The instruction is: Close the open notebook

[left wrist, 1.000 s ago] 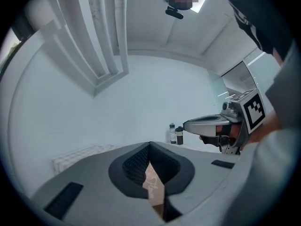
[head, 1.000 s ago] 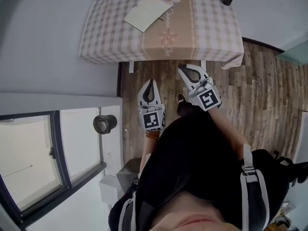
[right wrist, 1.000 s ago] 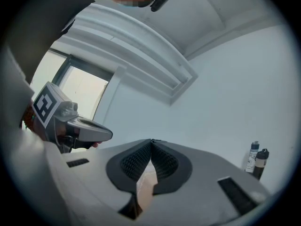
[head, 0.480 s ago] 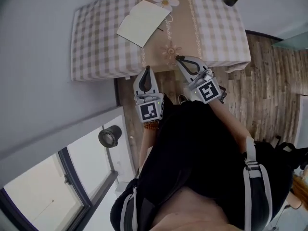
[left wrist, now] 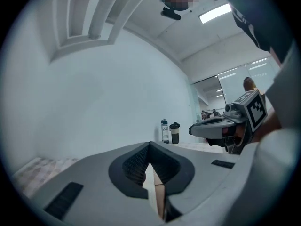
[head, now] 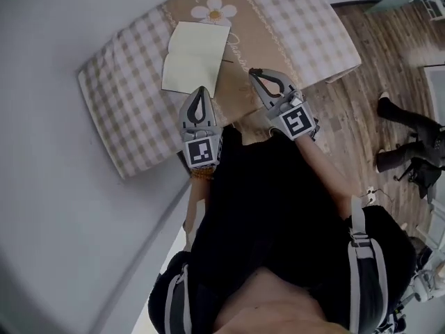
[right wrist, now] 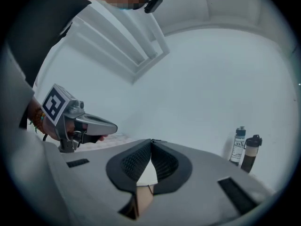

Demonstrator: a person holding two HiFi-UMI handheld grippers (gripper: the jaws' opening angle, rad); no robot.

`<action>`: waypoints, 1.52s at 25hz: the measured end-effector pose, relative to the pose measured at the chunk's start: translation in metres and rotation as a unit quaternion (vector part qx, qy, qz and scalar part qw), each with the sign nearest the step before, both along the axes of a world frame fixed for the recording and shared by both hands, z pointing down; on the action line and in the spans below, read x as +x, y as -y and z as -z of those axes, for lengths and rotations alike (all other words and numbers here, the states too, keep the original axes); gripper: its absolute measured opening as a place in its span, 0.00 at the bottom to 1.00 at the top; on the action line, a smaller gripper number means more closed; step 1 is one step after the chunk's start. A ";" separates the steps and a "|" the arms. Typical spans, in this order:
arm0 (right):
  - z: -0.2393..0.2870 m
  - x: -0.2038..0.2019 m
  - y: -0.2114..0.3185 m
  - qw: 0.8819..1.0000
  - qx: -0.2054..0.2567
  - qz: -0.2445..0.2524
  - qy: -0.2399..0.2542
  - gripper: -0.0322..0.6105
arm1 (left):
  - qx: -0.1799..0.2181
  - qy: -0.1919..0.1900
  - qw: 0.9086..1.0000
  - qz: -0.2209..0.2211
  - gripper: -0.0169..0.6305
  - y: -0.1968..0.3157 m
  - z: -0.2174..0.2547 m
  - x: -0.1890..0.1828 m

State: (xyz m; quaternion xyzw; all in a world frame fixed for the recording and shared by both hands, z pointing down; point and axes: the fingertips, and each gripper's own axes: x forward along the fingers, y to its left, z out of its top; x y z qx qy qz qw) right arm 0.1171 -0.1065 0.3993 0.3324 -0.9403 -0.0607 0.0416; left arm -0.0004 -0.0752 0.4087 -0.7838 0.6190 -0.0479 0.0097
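The open notebook [head: 197,58] lies flat with cream pages up on the checked tablecloth [head: 132,103], beside a beige runner with a daisy print. My left gripper [head: 201,90] is shut and empty, its tip just short of the notebook's near edge. My right gripper [head: 254,73] is also shut and empty, over the runner to the right of the notebook. In the left gripper view the jaws [left wrist: 150,145] meet at the tip, and the right gripper [left wrist: 221,126] shows alongside. In the right gripper view the jaws [right wrist: 151,141] are closed, with the left gripper [right wrist: 89,124] at the left.
Two bottles [left wrist: 169,132] stand at the table's far side, also seen as bottles [right wrist: 245,149] in the right gripper view. A grey wall [head: 49,207] runs along the left. Wooden floor [head: 361,96] lies to the right, where another person's legs [head: 410,127] stand.
Both grippers have moved from above the floor in front of the table to over its near part, close to the notebook. Both stayed shut. The head view has swung round.
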 end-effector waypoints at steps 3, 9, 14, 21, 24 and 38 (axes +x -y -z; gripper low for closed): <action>-0.008 -0.018 0.015 0.999 -0.026 -0.037 -0.008 0.06 | -0.014 0.006 1.000 -0.027 0.03 0.023 -0.001 -0.034; -0.034 -0.034 0.027 0.992 -0.069 -0.107 -0.004 0.06 | -0.029 -0.006 0.997 -0.068 0.03 0.041 -0.024 -0.072; -0.053 -0.038 0.037 0.986 -0.116 -0.121 0.016 0.06 | -0.045 -0.005 0.995 -0.086 0.03 0.052 -0.038 -0.083; -0.084 -0.042 0.074 0.975 -0.195 -0.079 0.067 0.06 | -0.047 -0.017 0.998 -0.033 0.03 0.072 -0.054 -0.105; -0.093 -0.051 0.088 0.970 -0.223 -0.057 0.074 0.06 | -0.043 -0.020 0.999 -0.006 0.03 0.065 -0.053 -0.115; -0.168 -0.084 0.125 0.893 -0.440 -0.022 0.093 0.51 | -0.032 -0.035 0.998 0.041 0.03 0.052 -0.057 -0.148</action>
